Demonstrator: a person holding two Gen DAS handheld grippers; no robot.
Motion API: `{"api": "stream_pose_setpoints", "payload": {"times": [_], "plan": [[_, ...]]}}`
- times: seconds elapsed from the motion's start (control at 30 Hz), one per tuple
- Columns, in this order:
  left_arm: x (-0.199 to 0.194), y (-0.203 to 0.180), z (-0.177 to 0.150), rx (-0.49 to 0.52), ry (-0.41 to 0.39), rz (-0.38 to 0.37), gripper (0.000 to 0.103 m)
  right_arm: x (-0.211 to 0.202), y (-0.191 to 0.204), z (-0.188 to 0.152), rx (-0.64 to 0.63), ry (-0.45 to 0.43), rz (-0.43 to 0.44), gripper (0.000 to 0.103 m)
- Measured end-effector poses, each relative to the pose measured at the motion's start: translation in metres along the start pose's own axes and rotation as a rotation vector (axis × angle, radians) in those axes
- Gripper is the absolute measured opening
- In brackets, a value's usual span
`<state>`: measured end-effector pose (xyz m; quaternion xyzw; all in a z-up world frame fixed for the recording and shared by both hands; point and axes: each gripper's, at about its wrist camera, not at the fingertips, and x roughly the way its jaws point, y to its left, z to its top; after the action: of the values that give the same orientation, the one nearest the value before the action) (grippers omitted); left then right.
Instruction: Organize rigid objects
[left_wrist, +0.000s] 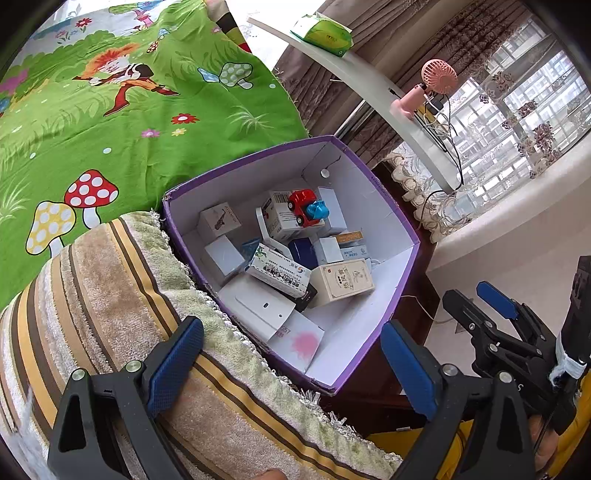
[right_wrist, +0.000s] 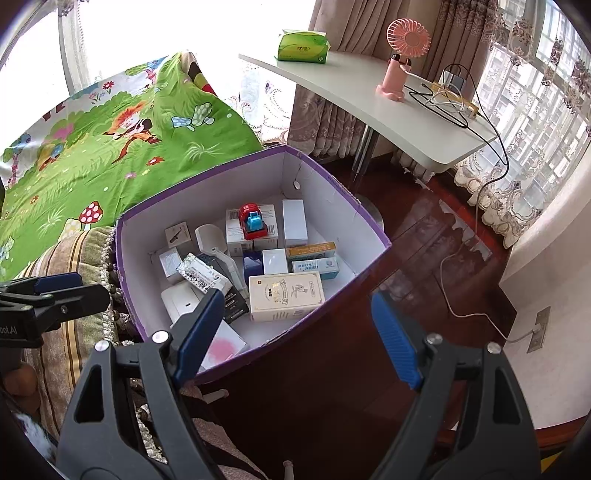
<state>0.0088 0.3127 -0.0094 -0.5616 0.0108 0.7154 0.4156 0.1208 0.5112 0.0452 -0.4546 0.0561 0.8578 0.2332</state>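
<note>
Boxes and a red toy truck (right_wrist: 252, 220) fill your purple-rimmed carton (right_wrist: 258, 162), which sits beside the striped cushion (left_wrist: 110, 295). Your left gripper (left_wrist: 291, 365) and right gripper (right_wrist: 295, 332) both gape wide, holding nothing. Only your right view shows the wall socket (right_wrist: 537, 328); only your left view catches a yellow sleeve (left_wrist: 576, 439).

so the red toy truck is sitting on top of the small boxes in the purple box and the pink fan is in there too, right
Not quite. The red toy truck does sit on small boxes inside the purple box, but the pink fan is not in it: the right wrist view shows it standing on the white table behind the box.
</note>
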Motion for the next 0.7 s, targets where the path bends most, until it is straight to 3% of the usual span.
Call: {"api": "stream_pose_setpoints", "payload": {"times": [0.7], "plan": [[0.0004, 0.0002, 0.0006, 0.001, 0.001, 0.004, 0.098, 0.0007, -0.0015, 0.0017, 0.001, 0.000, 0.007, 0.084]]}}
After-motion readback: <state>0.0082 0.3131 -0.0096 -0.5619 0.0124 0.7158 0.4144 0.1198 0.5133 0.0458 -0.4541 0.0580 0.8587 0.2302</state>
